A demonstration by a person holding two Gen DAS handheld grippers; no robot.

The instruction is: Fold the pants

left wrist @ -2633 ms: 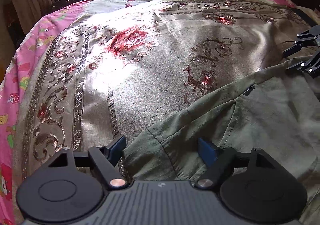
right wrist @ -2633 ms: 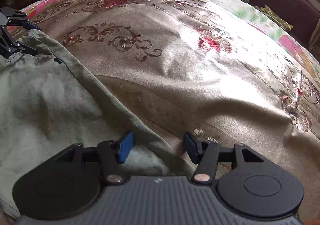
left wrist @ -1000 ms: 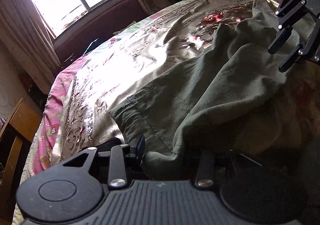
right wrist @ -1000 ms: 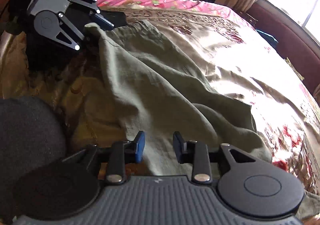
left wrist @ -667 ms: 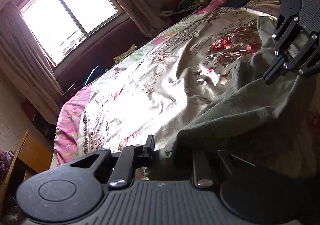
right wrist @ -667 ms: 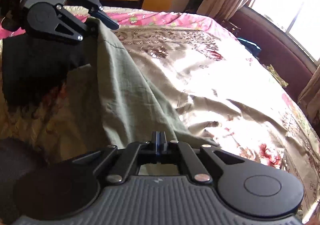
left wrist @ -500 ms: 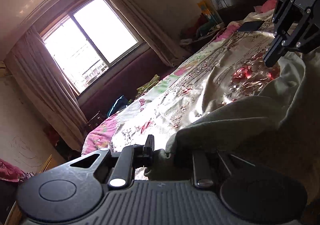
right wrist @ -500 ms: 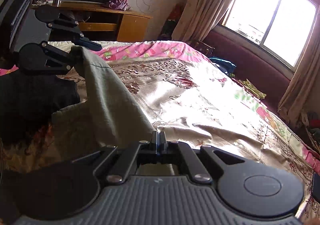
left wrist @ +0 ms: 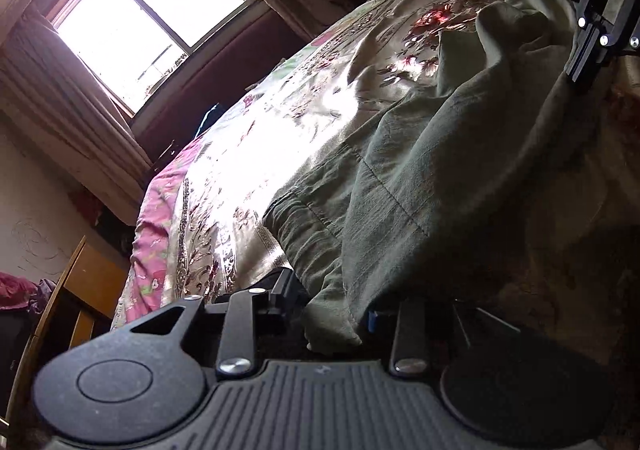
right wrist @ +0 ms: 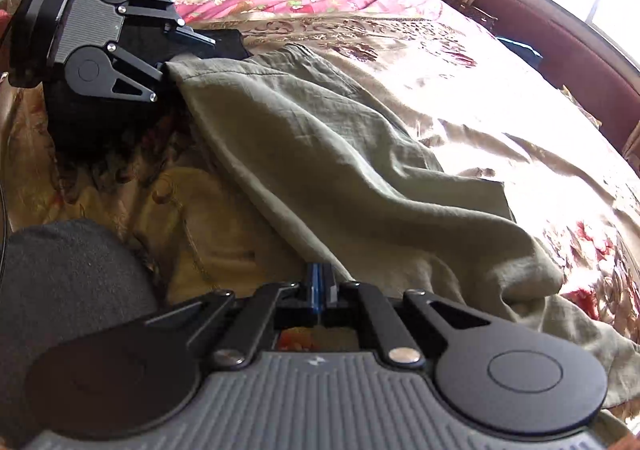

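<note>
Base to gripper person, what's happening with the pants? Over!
Left gripper shut on pants. Right gripper shut on pants too. Pants draped between them over the bedspread. Nothing blocking.

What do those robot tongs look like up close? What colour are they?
Both tongs, left and right, are matte black, with a ribbed grey body, round black discs at each side, silver rivets on jointed link bars, and small blue pads on the tips. No cables or sleeves show.

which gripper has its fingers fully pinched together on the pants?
The right gripper: its blue-padded fingers meet flush on an edge of the olive-green cloth pants. The left gripper grips a thick bunched fold, its fingers held apart.
</note>
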